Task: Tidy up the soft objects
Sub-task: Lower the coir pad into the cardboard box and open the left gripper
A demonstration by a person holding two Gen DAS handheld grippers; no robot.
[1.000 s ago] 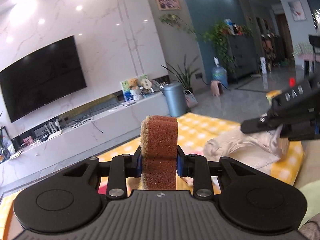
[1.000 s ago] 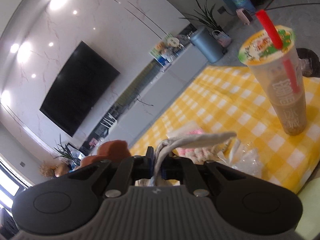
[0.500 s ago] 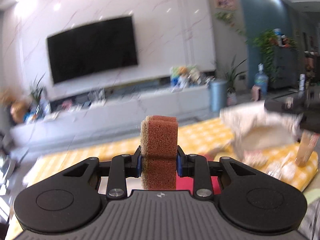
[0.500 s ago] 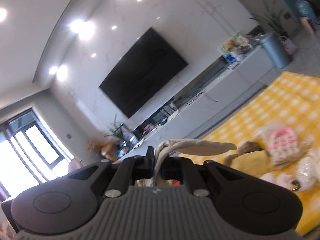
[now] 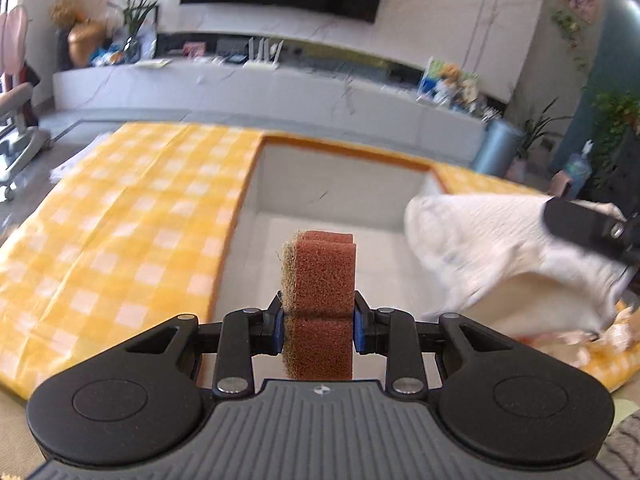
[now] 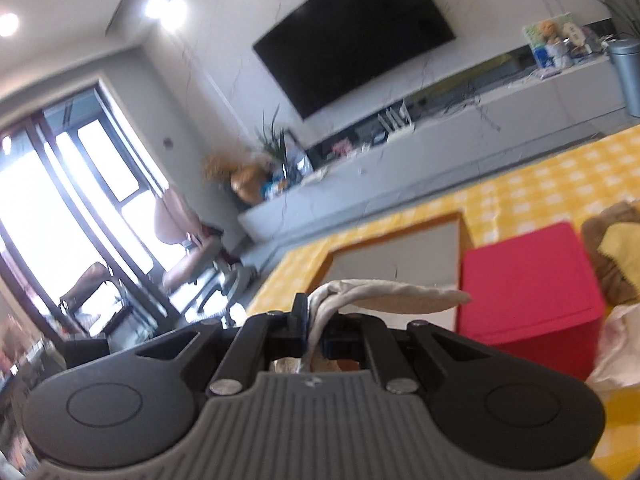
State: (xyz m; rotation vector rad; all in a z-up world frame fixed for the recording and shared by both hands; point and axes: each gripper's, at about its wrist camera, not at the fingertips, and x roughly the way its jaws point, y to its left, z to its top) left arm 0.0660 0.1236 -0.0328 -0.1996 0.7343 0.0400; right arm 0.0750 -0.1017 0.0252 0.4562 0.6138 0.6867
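Gripping an upright brown sponge [image 5: 319, 304], the left gripper [image 5: 319, 326] has its jaws partly apart, pads pressed on both sponge faces. Ahead of and below these jaws: an open white bin [image 5: 340, 204], orange-rimmed, floor bare, set amid the yellow checked cloth [image 5: 120, 220]. To their right, the right gripper [image 6: 316, 330], jaws pinched together on a pale cloth [image 5: 492, 248], blurred, apparently hanging above the bin's right edge. Red box [image 6: 528, 280] right of those jaws.
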